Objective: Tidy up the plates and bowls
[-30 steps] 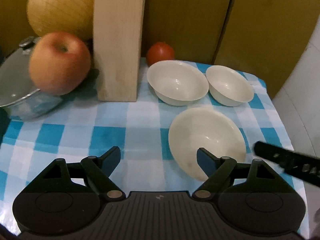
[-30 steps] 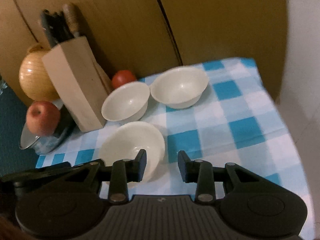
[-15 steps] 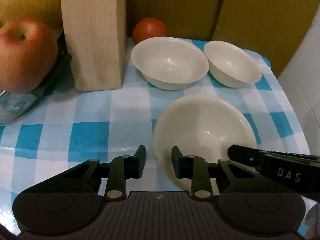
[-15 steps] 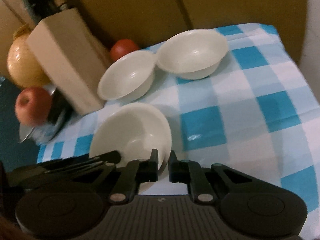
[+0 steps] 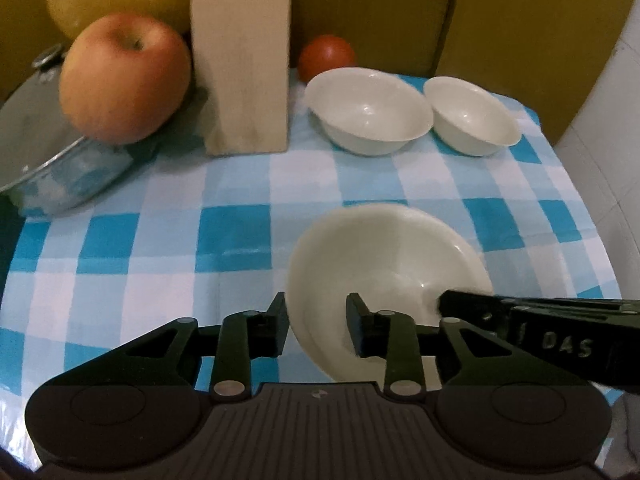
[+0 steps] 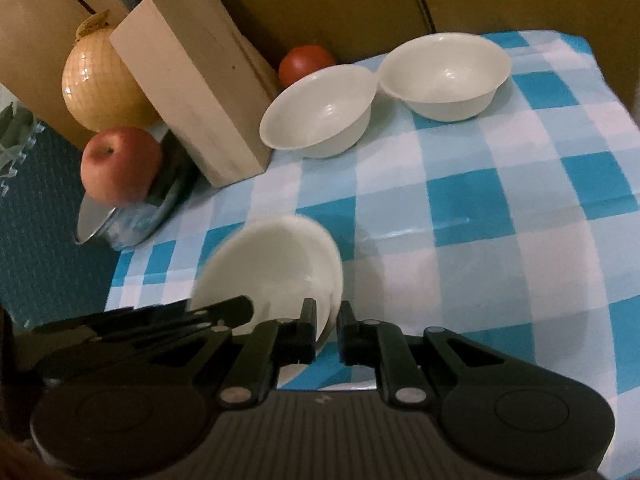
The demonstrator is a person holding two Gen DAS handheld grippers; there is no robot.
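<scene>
Nearest, the left gripper (image 5: 318, 322) and right gripper (image 6: 327, 330) each have jaws clamped on opposite rims of the tilted near bowl (image 5: 384, 280). Beyond lies open checked cloth (image 5: 224, 208) on the bench. Farthest, two bowls (image 5: 368, 110) stand side by side by the knife block (image 5: 244, 56), near the cloth's back edge.

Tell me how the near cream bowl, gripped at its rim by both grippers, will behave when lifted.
The near cream bowl looks rigid and glossy, so it may slip in the right gripper and left gripper. It already sits tilted, so it could swing. Probably breakable if dropped on the blue checked tablecloth.
</scene>
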